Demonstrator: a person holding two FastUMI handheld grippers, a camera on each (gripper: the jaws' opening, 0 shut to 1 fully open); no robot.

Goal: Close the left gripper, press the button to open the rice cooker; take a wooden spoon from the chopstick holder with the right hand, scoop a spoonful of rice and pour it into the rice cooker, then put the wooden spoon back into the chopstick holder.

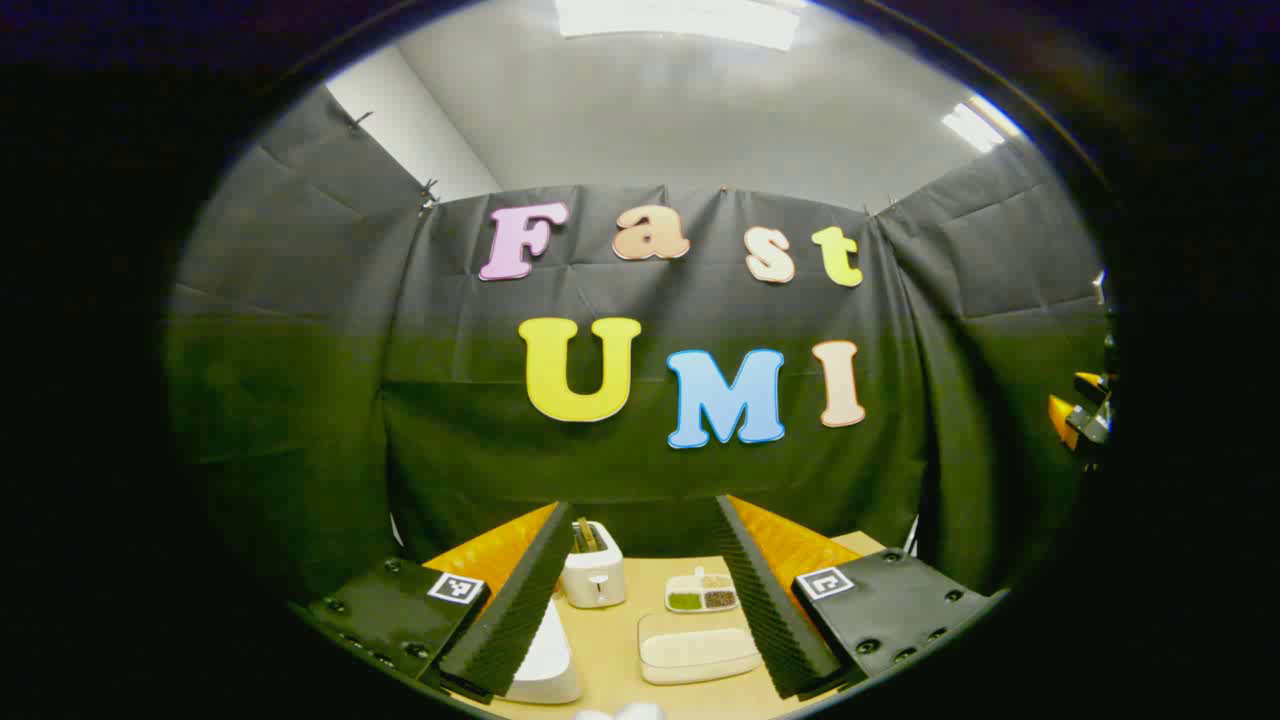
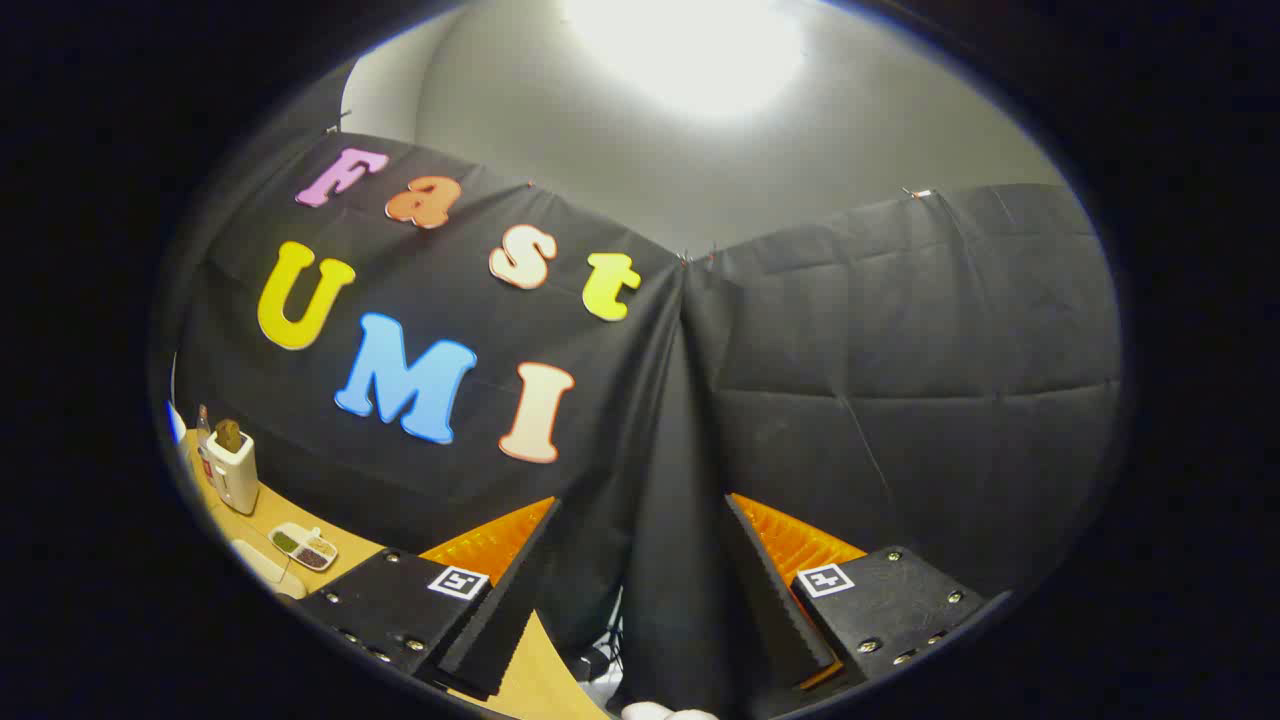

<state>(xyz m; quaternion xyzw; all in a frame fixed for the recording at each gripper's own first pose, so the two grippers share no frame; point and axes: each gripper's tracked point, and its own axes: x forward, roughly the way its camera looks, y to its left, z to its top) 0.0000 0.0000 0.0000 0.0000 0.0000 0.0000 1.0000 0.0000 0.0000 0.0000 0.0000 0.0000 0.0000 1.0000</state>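
Note:
My left gripper (image 1: 641, 503) is held above the near side of the wooden table (image 1: 610, 640), open with nothing between its fingers. Beyond it stands a white chopstick holder (image 1: 593, 577) with wooden utensils sticking out. In front lies a shallow tray of rice (image 1: 697, 648). A white rounded body, apparently the rice cooker (image 1: 548, 660), is partly hidden behind the left finger. My right gripper (image 2: 642, 500) is open and empty and faces the cloth wall off the table's right end. The chopstick holder (image 2: 232, 470) sits far left in the right gripper view. The right gripper (image 1: 1085, 412) also shows at the left gripper view's right edge.
A small divided dish of green and brown grains (image 1: 702, 593) sits behind the rice tray, and the dish (image 2: 303, 546) shows again in the right gripper view. A small bottle (image 2: 203, 425) stands behind the holder. Black cloth walls close in the table at the back and sides.

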